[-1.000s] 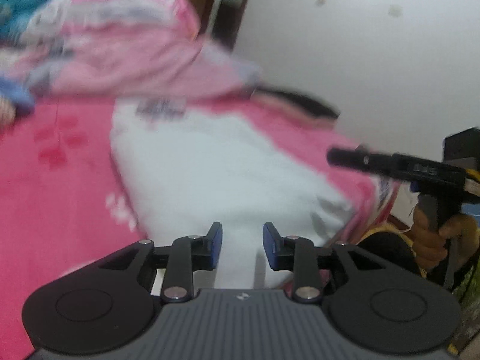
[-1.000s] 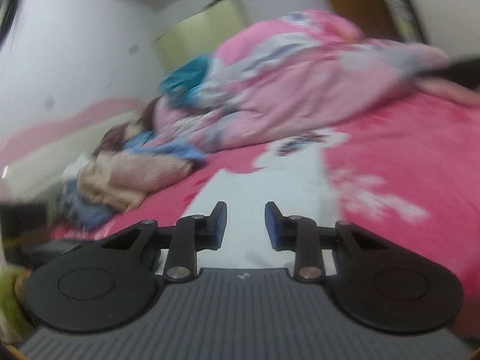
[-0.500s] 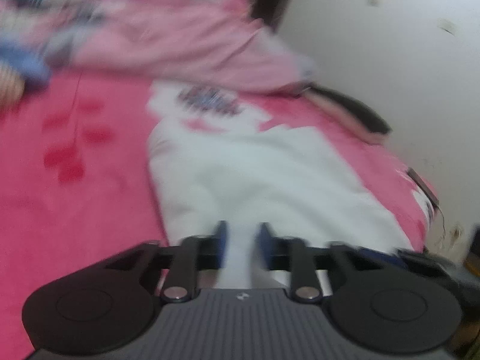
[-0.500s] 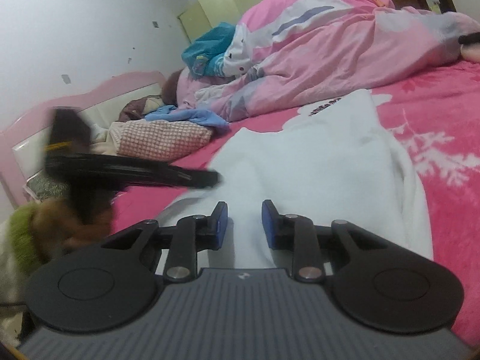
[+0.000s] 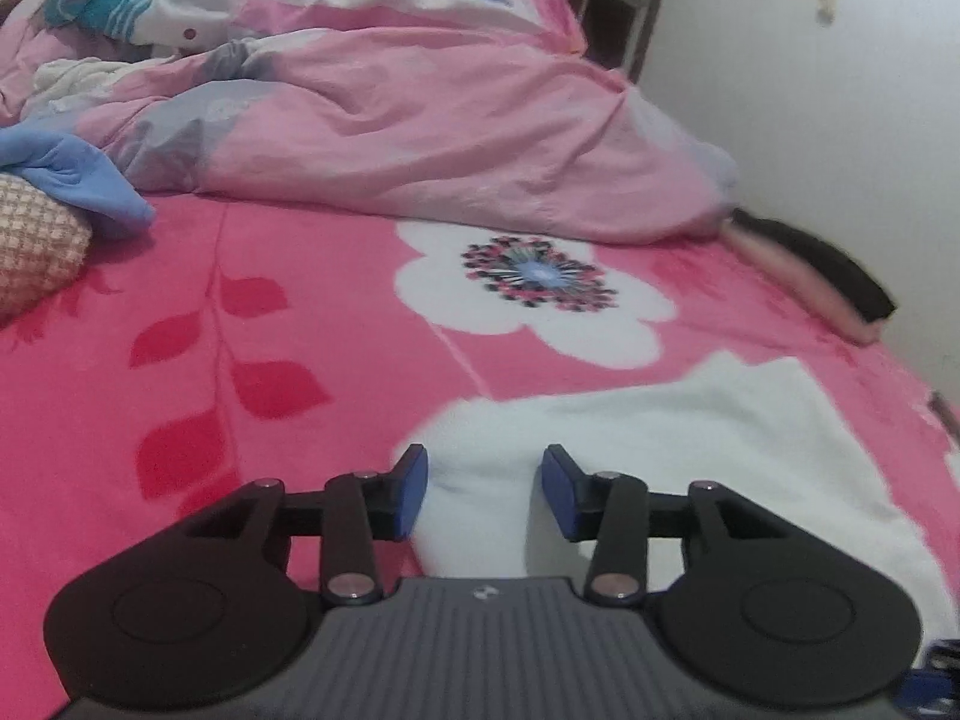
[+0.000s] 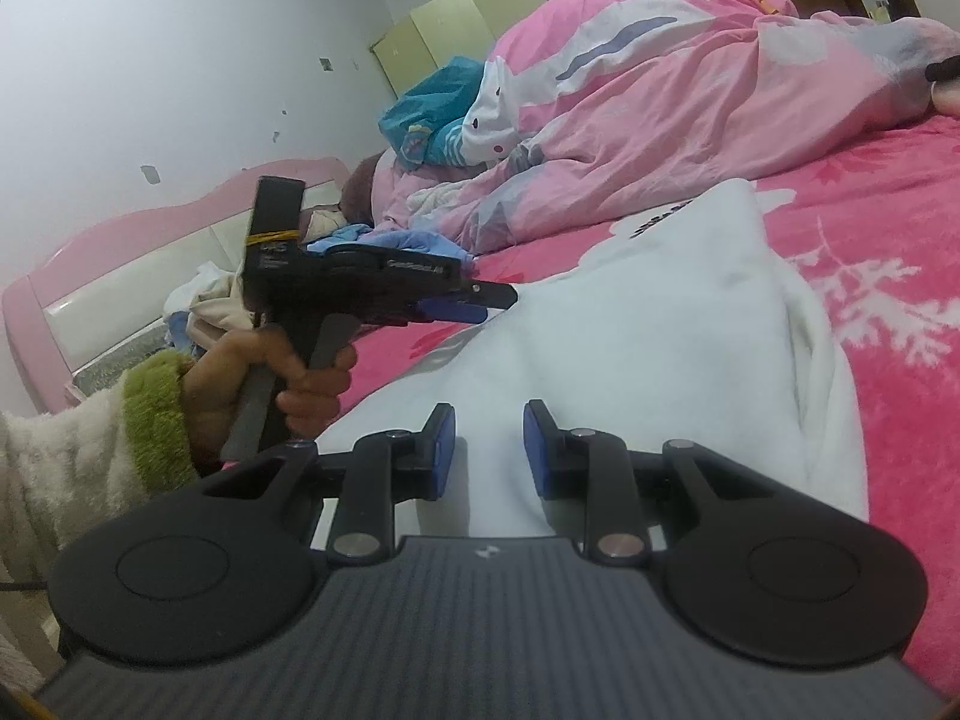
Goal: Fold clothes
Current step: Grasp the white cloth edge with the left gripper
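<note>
A white fleece garment (image 5: 690, 456) lies on the pink flowered bedspread (image 5: 180, 360); it also shows in the right wrist view (image 6: 648, 348). My left gripper (image 5: 485, 492) is open, its blue pads to either side of the garment's near left edge. My right gripper (image 6: 485, 450) is open over the garment's near end, with white cloth between the pads. The left gripper also shows in the right wrist view (image 6: 456, 306), held by a hand at the garment's left edge.
A crumpled pink duvet (image 5: 390, 114) lies across the far side of the bed. A blue cloth (image 5: 78, 180) and a checked pillow (image 5: 30, 246) lie at the left. A dark object (image 5: 828, 276) lies by the white wall (image 5: 840, 120). A pink headboard (image 6: 120, 264) stands at the left.
The left gripper's jaws have opened wider and it has moved to the garment's left edge. The right gripper has stayed over the garment's near end, still open.
</note>
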`<state>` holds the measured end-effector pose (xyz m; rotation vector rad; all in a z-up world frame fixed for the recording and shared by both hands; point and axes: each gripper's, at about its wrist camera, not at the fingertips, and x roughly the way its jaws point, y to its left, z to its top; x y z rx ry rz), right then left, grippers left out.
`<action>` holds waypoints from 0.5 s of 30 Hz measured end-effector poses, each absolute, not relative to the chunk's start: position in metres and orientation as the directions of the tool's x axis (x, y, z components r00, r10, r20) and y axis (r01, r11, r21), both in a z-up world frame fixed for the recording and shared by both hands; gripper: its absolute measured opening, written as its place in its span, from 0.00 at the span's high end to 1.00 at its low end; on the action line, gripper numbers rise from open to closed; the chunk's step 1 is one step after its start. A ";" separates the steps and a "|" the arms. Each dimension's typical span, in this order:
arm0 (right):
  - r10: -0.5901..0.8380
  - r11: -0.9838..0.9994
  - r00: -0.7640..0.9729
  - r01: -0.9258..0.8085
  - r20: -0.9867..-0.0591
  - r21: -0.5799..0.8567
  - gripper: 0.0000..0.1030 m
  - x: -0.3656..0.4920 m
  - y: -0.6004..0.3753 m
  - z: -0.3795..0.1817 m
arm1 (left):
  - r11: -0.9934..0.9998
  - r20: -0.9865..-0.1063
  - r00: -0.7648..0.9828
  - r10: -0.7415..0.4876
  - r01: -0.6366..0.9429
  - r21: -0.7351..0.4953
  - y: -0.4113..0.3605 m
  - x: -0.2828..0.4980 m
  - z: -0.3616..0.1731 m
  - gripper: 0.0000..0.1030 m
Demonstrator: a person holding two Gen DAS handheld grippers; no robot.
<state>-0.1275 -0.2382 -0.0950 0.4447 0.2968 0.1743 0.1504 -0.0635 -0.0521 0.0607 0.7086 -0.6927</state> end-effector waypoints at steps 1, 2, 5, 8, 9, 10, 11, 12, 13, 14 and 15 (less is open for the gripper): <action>0.230 0.889 0.942 -0.102 -0.243 0.446 0.77 -0.127 -0.238 -0.095 | 0.789 -0.626 0.552 -0.551 0.589 -0.175 -0.063 0.158 -0.056 0.45; 0.230 0.889 0.942 -0.101 -0.243 0.446 0.77 -0.126 -0.238 -0.095 | 0.800 -0.635 0.556 -0.537 0.574 -0.174 -0.063 0.166 -0.059 0.38; 0.224 0.893 0.943 -0.097 -0.247 0.440 0.77 -0.127 -0.238 -0.093 | 0.829 -0.633 0.576 -0.518 0.521 -0.204 -0.052 0.174 -0.056 0.38; 0.213 0.899 0.950 -0.099 -0.229 0.426 0.75 -0.134 -0.236 -0.084 | 0.851 -0.620 0.599 -0.506 0.463 -0.247 -0.038 0.174 -0.046 0.42; 0.224 0.897 0.952 -0.116 -0.211 0.427 0.74 -0.136 -0.235 -0.080 | 0.850 -0.614 0.603 -0.509 0.463 -0.251 -0.032 0.168 -0.041 0.42; 0.242 0.893 0.951 -0.140 -0.194 0.428 0.74 -0.135 -0.233 -0.075 | 0.850 -0.608 0.606 -0.512 0.462 -0.255 -0.027 0.163 -0.036 0.41; 0.260 0.890 0.948 -0.161 -0.185 0.426 0.74 -0.133 -0.229 -0.070 | 0.849 -0.603 0.609 -0.515 0.461 -0.259 -0.021 0.158 -0.031 0.41; 0.279 0.889 0.944 -0.183 -0.178 0.420 0.74 -0.129 -0.224 -0.065 | 0.847 -0.602 0.607 -0.518 0.461 -0.265 -0.016 0.151 -0.028 0.41; 0.298 0.895 0.937 -0.208 -0.182 0.395 0.74 -0.124 -0.215 -0.060 | 0.844 -0.604 0.601 -0.523 0.467 -0.266 -0.012 0.145 -0.026 0.41; 0.318 0.900 0.929 -0.233 -0.189 0.367 0.74 -0.118 -0.206 -0.056 | 0.840 -0.606 0.596 -0.526 0.473 -0.265 -0.010 0.139 -0.025 0.41; 0.333 0.909 0.920 -0.255 -0.208 0.331 0.74 -0.110 -0.194 -0.053 | 0.839 -0.606 0.594 -0.529 0.476 -0.264 -0.007 0.132 -0.023 0.41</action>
